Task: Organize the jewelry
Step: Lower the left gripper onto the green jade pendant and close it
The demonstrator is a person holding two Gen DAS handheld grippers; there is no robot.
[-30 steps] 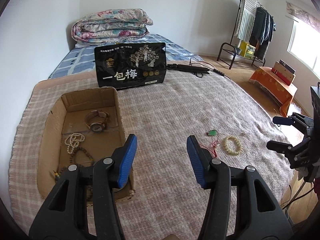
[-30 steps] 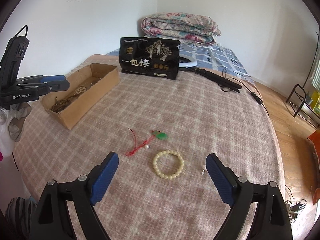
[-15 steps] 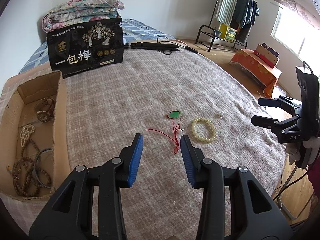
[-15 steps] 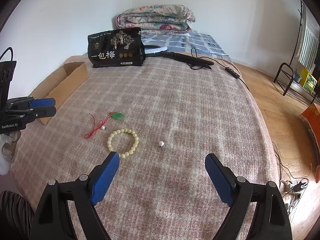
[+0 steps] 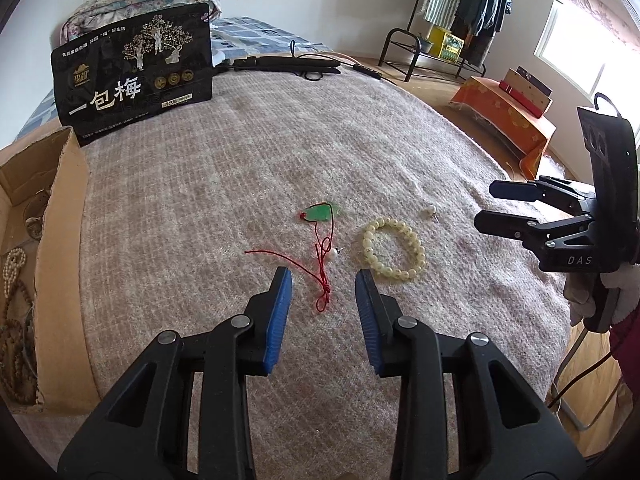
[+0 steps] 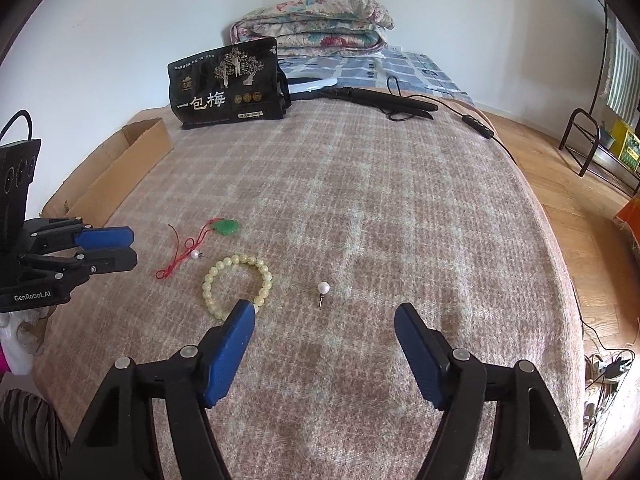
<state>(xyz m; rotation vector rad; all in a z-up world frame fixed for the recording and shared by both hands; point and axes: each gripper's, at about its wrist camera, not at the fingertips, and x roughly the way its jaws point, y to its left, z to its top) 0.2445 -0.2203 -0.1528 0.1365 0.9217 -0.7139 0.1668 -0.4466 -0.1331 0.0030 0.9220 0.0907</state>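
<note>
My left gripper [image 5: 323, 276] is lined up on the red cord [image 5: 320, 268] of the green pendant necklace [image 5: 320, 213], jaws apart with a moderate gap, nothing held. The cord's knotted loop end sits just ahead, between the blue pads [image 5: 278, 320]. My right gripper [image 6: 324, 320] is wide open and empty, aimed at the loose pearl stud [image 6: 323, 289] lying in front of it.

My read is that the necklace goes next. I'd drop straight down and close on the bunched cord near the knot, not on the flat pendant, since thin cord on fuzzy blanket [image 5: 240, 152] means pads must press into the fabric to catch it. A second small pearl [image 5: 333, 253] lies touching or right beside the cord; I can't tell if it's attached. It may drag along or roll off.

The cream bead bracelet [image 5: 394, 248] sits just beside the cord on its right, apart from it, but my right pad could clip it. Destination is the cardboard box [image 5: 60, 240] at left, already holding a pearl strand [image 5: 14, 264] and brown beads [image 5: 18, 356]. Its near wall needs a lift-over.

A black snack bag [image 5: 134, 72] stands at the back, a corded black device [image 6: 384, 100] lies behind it, and folded quilts [image 6: 316, 20] are beyond. None of these is in the way.
</note>
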